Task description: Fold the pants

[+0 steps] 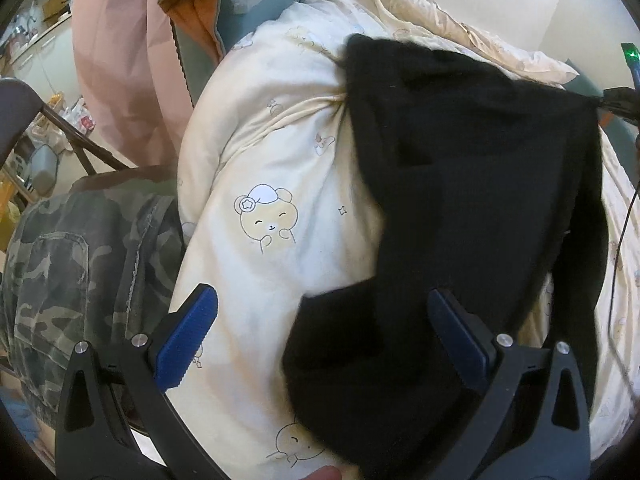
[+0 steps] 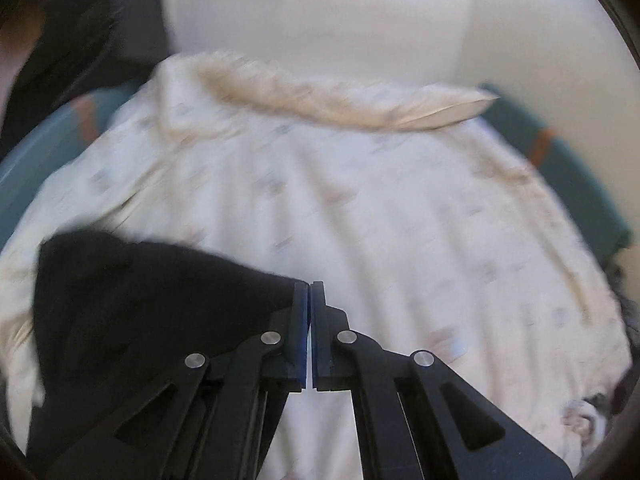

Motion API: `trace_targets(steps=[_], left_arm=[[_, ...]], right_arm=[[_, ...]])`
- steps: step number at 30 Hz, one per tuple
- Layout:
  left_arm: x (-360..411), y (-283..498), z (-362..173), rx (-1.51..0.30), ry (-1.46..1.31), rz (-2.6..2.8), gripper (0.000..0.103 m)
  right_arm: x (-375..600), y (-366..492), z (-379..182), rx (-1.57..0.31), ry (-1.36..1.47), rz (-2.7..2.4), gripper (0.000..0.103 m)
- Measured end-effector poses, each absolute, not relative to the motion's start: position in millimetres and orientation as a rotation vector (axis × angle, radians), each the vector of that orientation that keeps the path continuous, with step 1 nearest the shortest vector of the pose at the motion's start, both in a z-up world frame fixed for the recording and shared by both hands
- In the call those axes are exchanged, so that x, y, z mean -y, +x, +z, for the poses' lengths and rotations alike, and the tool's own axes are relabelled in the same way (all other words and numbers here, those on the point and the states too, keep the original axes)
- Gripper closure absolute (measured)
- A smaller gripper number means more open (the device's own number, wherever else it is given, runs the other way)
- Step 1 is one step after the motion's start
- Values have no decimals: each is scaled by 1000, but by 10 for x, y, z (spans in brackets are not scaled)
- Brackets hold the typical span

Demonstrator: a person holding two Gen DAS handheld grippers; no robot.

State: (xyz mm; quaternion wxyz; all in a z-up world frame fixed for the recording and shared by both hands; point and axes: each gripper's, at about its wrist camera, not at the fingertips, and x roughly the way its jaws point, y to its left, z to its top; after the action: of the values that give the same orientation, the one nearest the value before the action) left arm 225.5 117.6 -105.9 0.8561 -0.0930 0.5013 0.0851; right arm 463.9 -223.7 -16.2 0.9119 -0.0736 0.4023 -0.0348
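Black pants [image 1: 460,160] lie spread over a cream duvet [image 1: 280,160] printed with cartoon bears. My left gripper [image 1: 320,296] hovers open over their near end; its right finger [image 1: 460,332] is above the black cloth, its left finger [image 1: 188,336] above the duvet. At the far right edge of the left wrist view, my right gripper [image 1: 616,98] pinches a corner of the pants and pulls it taut. In the blurred right wrist view that gripper [image 2: 310,284] is shut, with the black pants [image 2: 140,300] trailing away from its tips to the left over the duvet [image 2: 360,220].
A camouflage garment [image 1: 80,260] lies at the left beside the duvet. Behind it are a pink curtain [image 1: 120,60], a teal and orange cushion [image 1: 200,20] and a dark chair frame [image 1: 20,112]. A thin cable [image 1: 620,260] hangs at the right. White walls [image 2: 320,20] stand beyond the bed.
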Motion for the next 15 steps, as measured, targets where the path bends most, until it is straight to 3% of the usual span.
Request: trace_targets(steps=[10, 15], left_arm=[[-1172, 2311, -1110, -1068, -204, 171, 0], [-1134, 2312, -1091, -1064, -198, 160, 0]], right_arm=[[2457, 5012, -1105, -1198, -162, -64, 102], [2388, 4984, -850, -1073, -64, 46, 94]])
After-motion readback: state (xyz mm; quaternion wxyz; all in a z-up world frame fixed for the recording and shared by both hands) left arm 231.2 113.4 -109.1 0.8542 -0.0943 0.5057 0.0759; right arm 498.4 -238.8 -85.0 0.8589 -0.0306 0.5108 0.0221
